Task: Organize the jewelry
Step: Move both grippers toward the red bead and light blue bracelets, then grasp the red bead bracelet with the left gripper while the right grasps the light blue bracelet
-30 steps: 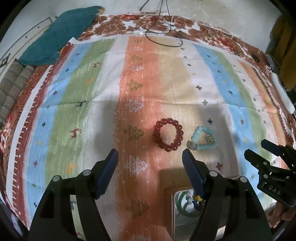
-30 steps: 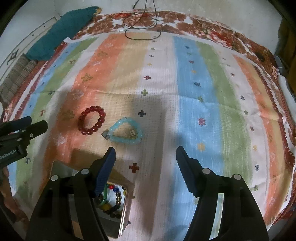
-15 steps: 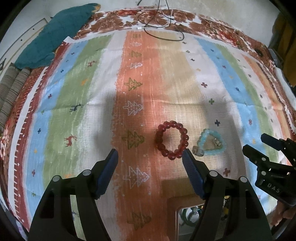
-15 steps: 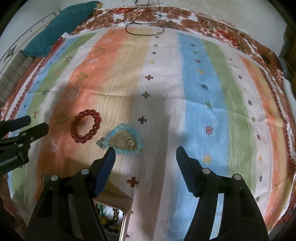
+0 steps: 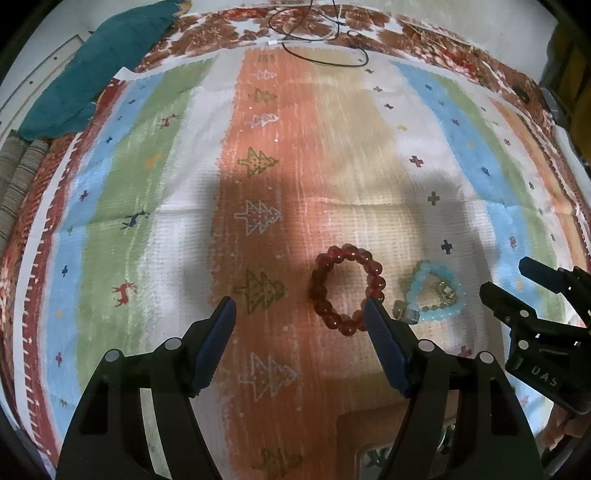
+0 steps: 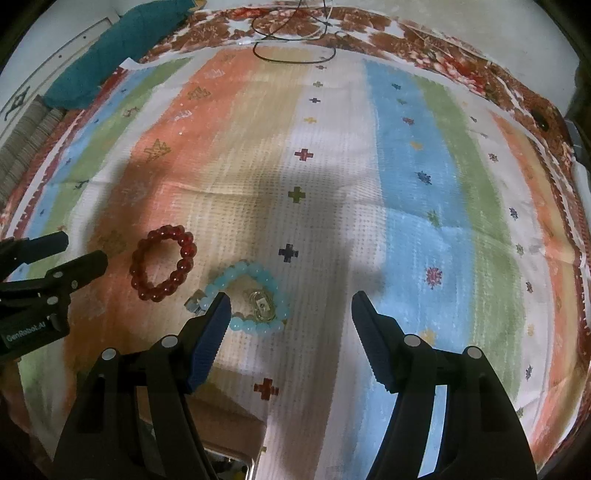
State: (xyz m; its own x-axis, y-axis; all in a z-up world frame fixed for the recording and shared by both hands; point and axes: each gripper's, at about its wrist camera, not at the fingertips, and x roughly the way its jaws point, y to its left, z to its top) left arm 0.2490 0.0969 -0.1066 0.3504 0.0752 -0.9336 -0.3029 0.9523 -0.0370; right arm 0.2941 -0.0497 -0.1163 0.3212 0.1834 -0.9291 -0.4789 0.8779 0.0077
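Observation:
A red bead bracelet lies on the striped cloth, just ahead of my left gripper's right finger; it also shows in the right wrist view. A light blue bead bracelet with a small metal charm lies right of it, and in the right wrist view it lies against my right gripper's left fingertip. My left gripper is open and empty. My right gripper is open and empty. A jewelry box with beads inside sits at the near edge, mostly hidden.
The striped patterned cloth covers the surface. A teal cloth lies at the far left corner. A black cable loops at the far edge. The box corner shows in the right wrist view.
Both grippers have moved forward toward the bracelets, so the bracelets sit lower and closer to the fingers and the box has slid mostly out of view. Both stay open.

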